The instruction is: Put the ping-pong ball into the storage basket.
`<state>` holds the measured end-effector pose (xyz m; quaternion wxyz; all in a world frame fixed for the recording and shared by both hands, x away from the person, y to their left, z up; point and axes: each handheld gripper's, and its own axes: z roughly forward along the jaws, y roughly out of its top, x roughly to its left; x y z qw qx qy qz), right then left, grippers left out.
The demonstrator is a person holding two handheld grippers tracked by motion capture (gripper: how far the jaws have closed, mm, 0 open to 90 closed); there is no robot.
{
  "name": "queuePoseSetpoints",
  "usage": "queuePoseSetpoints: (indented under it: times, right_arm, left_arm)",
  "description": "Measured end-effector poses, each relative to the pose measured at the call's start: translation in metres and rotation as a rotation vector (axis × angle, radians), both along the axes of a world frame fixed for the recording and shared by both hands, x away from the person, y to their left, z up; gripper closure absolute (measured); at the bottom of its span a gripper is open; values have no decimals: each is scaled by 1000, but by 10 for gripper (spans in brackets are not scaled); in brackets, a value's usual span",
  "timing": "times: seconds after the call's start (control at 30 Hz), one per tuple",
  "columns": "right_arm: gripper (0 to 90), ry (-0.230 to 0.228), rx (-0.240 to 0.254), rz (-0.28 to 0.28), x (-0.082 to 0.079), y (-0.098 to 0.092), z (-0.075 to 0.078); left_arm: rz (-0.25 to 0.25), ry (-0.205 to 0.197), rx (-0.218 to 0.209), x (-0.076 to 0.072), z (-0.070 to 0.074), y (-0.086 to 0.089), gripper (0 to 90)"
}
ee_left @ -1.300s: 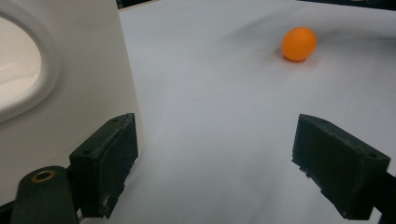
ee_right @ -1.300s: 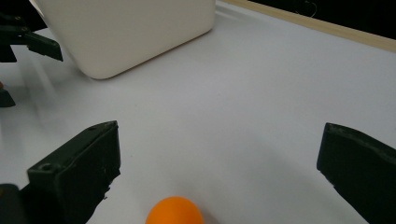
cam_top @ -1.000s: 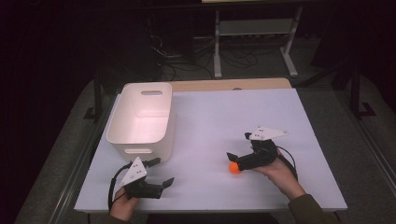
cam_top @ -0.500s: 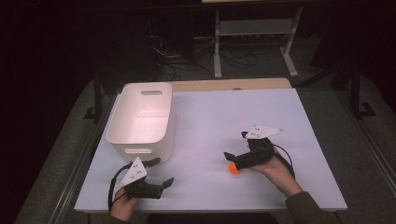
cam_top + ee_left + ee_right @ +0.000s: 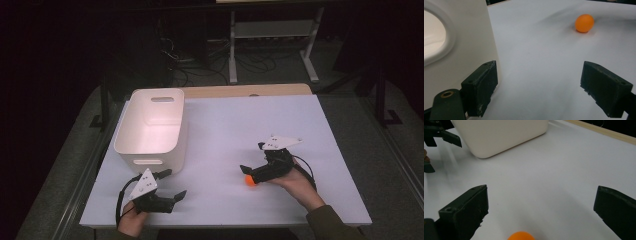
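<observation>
My right tongs gape wide over the orange ball, which sits on the white desk between the jaws, ungripped. My left tongs also stand wide open, holding nothing, one jaw just beside the white bin.

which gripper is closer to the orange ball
The right gripper: the orange ball lies at its open fingers. The left gripper, also open, sits apart near the white bin.
</observation>
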<state>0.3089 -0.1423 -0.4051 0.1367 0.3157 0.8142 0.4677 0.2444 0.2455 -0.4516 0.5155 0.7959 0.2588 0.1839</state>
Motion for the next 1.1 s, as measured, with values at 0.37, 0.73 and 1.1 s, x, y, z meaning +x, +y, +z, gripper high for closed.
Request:
queuePoseSetpoints:
  times: [0.37, 0.73, 1.1]
  right_arm:
    - [0, 14, -41, 21, -1, 2, -4]
    - [0, 25, -70, 40, -2, 3, -6]
    - [0, 32, -87, 50, -2, 5, -8]
  left_arm:
    - [2, -6, 2, 0, 0, 0, 141]
    - [1, -4, 3, 0, 0, 0, 141]
    - [2, -9, 6, -1, 0, -1, 142]
